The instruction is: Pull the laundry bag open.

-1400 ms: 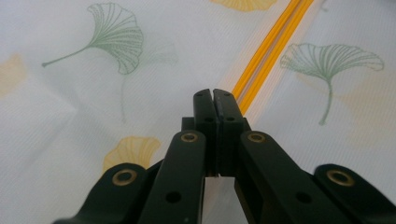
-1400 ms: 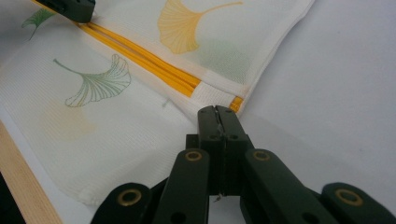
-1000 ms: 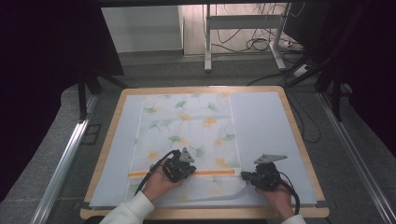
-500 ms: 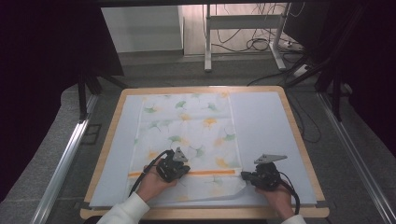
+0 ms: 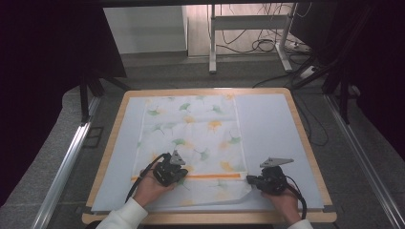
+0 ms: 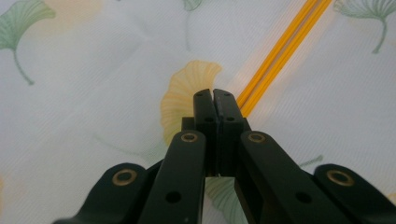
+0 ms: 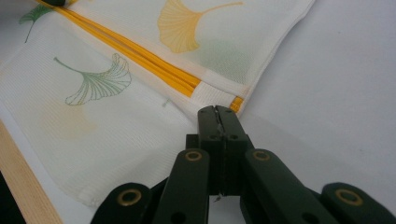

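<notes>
A dim workshop with black curtains, a grey floor, trailing cables and a white metal desk frame (image 5: 248,33) surrounds a wood-rimmed table (image 5: 305,138) covered by a pale blue mat (image 5: 272,129). On the mat lies a white mesh laundry bag (image 5: 193,131) printed with green and yellow ginkgo leaves, its long axis running from the table's near edge toward the far edge, left of centre. An orange zipper (image 5: 215,176) crosses the bag parallel to the near edge, and the strip of cloth nearer than the zipper looks folded or rumpled toward the near right corner of the bag.

The left gripper (image 5: 171,172) sits over the bag at the zipper's left end, jaws pressed together with no gap between them; whether mesh is pinched between them cannot be told. In the left gripper view the zipper line runs away just to the right of its tips (image 6: 213,100).

The right gripper (image 5: 267,181) rests at the bag's right edge, where the zipper ends; its jaws (image 7: 217,116) are likewise closed, tips just beside the white tab and orange stub of the zipper, with bare mat to their right.

Judging by this layout, the zipper lies between the two hands, each gripper at one end, the right one nearer the closing tab.
</notes>
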### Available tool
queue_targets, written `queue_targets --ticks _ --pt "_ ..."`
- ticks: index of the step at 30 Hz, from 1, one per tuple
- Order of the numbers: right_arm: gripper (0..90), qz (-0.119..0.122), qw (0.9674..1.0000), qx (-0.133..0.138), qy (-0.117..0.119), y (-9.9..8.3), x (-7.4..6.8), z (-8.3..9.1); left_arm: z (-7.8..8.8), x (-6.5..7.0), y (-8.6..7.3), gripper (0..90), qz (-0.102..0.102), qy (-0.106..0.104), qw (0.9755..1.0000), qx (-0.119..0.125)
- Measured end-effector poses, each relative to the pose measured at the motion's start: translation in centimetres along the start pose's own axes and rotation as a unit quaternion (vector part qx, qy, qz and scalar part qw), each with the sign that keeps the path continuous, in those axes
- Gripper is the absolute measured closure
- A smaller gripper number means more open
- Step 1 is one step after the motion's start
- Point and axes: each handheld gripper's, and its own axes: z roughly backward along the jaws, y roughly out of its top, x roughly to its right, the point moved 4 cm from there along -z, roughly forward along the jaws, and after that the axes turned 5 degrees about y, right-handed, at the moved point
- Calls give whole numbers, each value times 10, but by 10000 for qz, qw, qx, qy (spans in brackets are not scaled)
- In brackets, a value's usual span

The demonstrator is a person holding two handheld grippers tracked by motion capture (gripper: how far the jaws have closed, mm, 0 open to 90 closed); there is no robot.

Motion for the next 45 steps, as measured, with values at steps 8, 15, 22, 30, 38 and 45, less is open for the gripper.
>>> queue_targets --ticks 8,15,22,30,38,45 --pt "897 4 10000 14 -24 0 0 0 4 -6 -7 900 101 13 9999 -8" --pt "897 4 10000 17 -27 0 0 0 8 -11 -13 900 172 26 9998 -7" --pt "897 5 10000 11 -5 0 0 0 14 -16 -21 900 225 79 9997 -28" --pt "897 1 10000 11 -1 0 0 0 19 -22 -29 900 328 160 9993 -40" --pt "898 8 10000 17 -16 0 0 0 23 -27 -35 900 359 253 9990 -71" --pt "898 13 10000 7 -3 0 0 0 26 -33 -41 900 474 254 9985 -68"
